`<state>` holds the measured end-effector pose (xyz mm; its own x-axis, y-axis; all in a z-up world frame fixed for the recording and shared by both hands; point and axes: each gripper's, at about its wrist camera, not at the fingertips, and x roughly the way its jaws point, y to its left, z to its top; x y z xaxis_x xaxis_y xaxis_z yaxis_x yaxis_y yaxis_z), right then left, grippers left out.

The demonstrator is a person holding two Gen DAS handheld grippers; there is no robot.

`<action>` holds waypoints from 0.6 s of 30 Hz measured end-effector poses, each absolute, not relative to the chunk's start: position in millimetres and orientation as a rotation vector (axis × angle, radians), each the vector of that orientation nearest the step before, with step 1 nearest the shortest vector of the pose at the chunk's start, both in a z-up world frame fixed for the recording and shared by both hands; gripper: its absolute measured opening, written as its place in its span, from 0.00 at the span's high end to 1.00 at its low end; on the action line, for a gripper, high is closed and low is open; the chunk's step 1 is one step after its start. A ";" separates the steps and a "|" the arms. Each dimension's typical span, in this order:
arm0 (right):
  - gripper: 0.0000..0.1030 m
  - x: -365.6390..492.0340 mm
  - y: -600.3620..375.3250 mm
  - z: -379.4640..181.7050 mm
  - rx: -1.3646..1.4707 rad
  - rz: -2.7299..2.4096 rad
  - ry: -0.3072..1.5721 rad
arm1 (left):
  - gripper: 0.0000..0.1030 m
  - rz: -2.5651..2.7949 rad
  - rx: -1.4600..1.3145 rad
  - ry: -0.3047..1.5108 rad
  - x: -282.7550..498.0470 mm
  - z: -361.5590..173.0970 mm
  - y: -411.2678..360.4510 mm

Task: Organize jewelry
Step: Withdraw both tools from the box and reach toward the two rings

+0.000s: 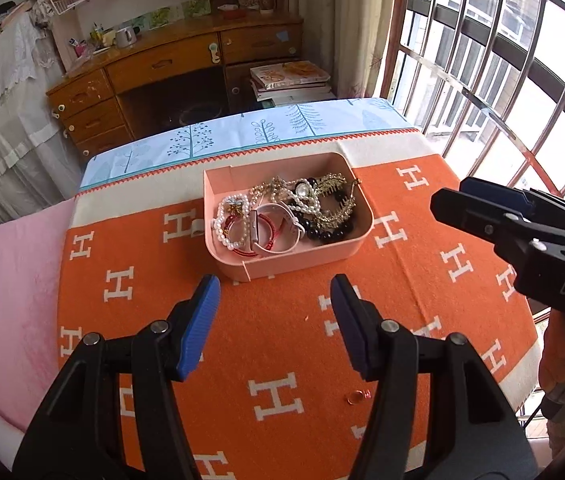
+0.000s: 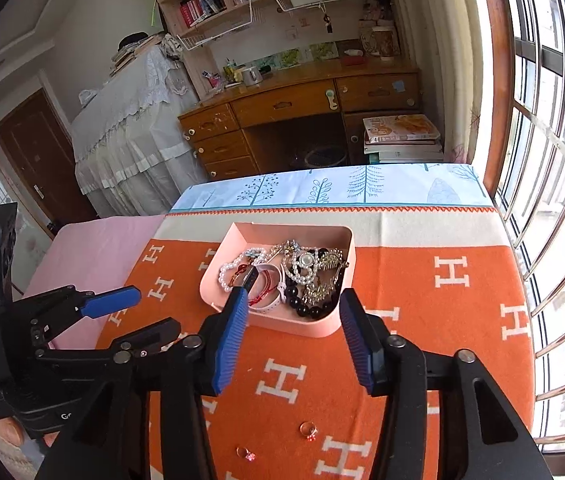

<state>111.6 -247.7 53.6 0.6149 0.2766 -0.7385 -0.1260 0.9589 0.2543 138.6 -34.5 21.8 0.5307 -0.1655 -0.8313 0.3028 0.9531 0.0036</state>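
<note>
Blanket pattern: white capital "H" letters repeat across the orange woven blanket (image 1: 282, 340) spread over the table.
Right gripper body: white letters "DAS", cut off at the frame edge, on the black plastic right gripper (image 1: 448, 200).
Left gripper body: small white print on the black plastic left gripper (image 2: 130, 308), too small to read.

I see my right gripper (image 2: 294, 344) with its blue fingers (image 2: 230, 340) apart and nothing between them, above the orange blanket (image 2: 422, 300). Beyond them sits the pink tray (image 2: 322, 326), heaped with jewelry (image 2: 302, 276). Two small rings (image 2: 308, 430) lie loose on the blanket nearer me. The left gripper (image 2: 138, 312) juts in from the left, fingers parted.
</note>
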 end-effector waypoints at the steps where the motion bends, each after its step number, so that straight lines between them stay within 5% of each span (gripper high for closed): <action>1: 0.48 100.8 -248.6 54.3 0.185 0.239 0.870 | 0.47 -0.287 0.159 0.962 131.3 21.1 -35.0; 18: 0.48 -24.3 -271.0 -31.1 0.204 0.233 0.859 | 0.48 -0.433 0.127 1.064 47.5 -77.4 -51.2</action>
